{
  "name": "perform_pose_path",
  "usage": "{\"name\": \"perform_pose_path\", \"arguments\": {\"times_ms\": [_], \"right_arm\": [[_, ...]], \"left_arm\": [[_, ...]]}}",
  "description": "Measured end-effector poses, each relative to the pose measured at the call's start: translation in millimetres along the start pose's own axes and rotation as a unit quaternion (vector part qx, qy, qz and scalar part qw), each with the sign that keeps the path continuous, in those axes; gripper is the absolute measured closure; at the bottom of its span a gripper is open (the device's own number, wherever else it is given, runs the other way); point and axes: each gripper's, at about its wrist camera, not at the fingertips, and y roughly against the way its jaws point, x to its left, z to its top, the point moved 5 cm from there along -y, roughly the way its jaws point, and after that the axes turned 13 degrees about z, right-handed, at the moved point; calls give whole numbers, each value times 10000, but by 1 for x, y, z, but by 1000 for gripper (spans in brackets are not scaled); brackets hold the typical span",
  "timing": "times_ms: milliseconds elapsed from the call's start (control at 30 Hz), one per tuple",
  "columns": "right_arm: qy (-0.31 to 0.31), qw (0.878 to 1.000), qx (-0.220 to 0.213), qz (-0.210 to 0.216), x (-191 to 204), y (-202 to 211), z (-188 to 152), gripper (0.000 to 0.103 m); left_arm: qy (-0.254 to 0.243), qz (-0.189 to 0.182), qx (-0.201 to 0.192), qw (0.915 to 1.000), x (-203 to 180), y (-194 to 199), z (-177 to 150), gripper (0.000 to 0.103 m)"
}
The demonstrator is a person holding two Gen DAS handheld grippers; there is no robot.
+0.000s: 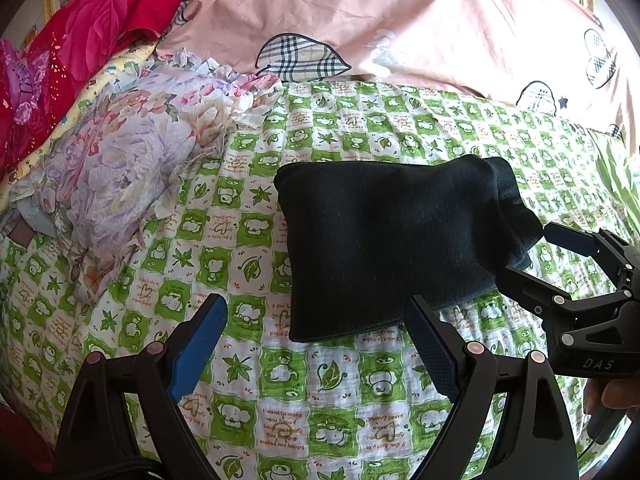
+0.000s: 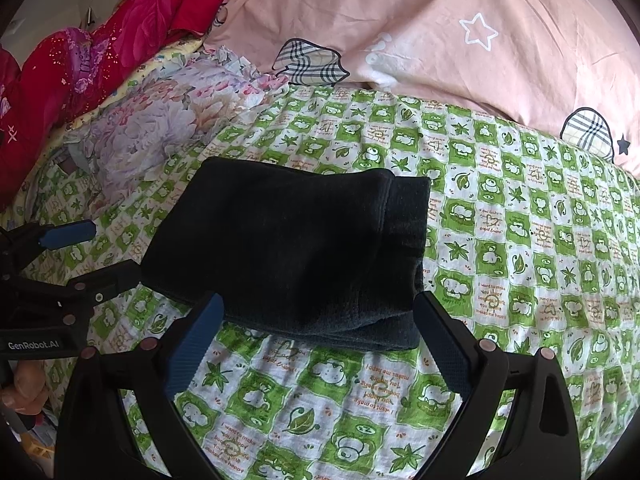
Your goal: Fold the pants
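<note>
The dark pants (image 1: 384,240) lie folded into a compact rectangle on the green-and-white checked blanket (image 1: 280,392). They also show in the right wrist view (image 2: 288,248). My left gripper (image 1: 316,344) is open and empty, just in front of the bundle's near edge. My right gripper (image 2: 318,340) is open and empty, its fingers either side of the bundle's near edge. In the left wrist view the right gripper (image 1: 524,252) sits at the bundle's right end, jaws apart. In the right wrist view the left gripper (image 2: 108,252) sits at the bundle's left side.
A crumpled floral cloth (image 1: 132,168) lies on the blanket to the left of the pants. A red flowered quilt (image 1: 80,40) is piled at the far left. A pink pillow (image 1: 400,20) with plaid patches lies along the back.
</note>
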Motion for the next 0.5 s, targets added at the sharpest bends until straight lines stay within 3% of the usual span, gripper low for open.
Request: {"name": "perform_pose_path", "arguments": {"times_ms": [500], "right_arm": [[-30, 10000, -12, 0, -1, -1, 2, 7]], "left_arm": [[12, 6, 0, 10000, 1, -2, 4, 13]]}}
